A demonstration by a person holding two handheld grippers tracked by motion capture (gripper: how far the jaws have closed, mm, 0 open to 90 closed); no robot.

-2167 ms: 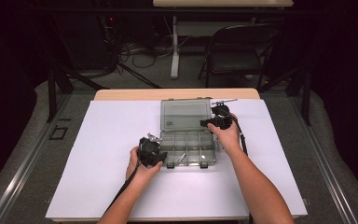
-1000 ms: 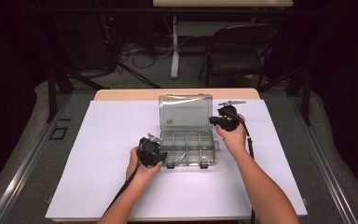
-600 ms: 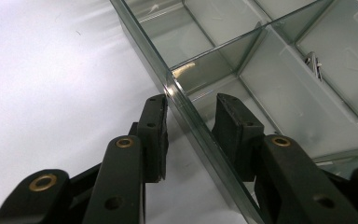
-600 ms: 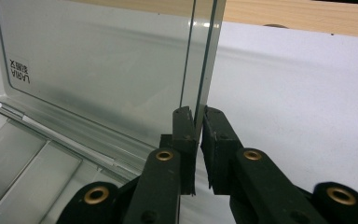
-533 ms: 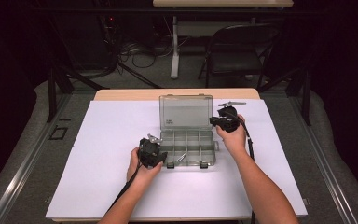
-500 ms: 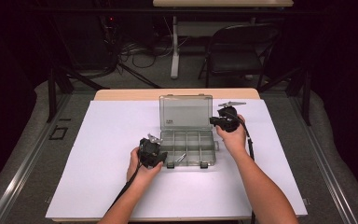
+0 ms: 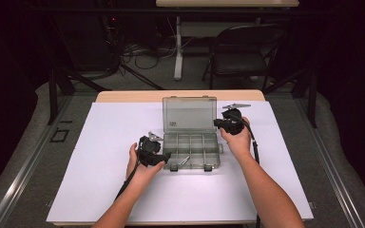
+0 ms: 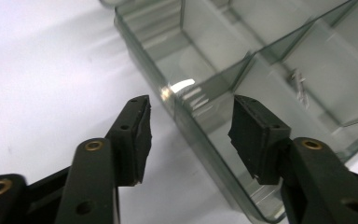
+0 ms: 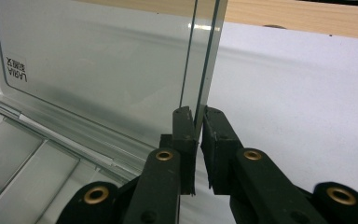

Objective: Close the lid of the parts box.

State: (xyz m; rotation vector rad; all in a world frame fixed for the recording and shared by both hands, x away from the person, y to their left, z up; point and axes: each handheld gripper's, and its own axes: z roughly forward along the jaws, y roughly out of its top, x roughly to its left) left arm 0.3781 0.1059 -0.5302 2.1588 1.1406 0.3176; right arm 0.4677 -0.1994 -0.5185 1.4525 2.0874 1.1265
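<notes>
While 1 clear plastic organizer box (image 7: 191, 151) sits on the white sheet (image 7: 100, 142) covering the table, its 1 lid (image 7: 189, 114) stands upright at the far side. In the high view, 2 hands come in from the bottom, each with 1 gripper. The right gripper (image 9: 198, 122) has its 2 jaws pinched onto the lid's side edge, holding it up. The left gripper (image 8: 190, 122) straddles the box's near left corner wall with its 2 jaws half apart, pads clear of the plastic; they have just been opening. At the box's front edge, 2 dark latches (image 7: 174, 167) show. Inside, 1 small metal piece (image 7: 184, 160) lies in a front compartment.
</notes>
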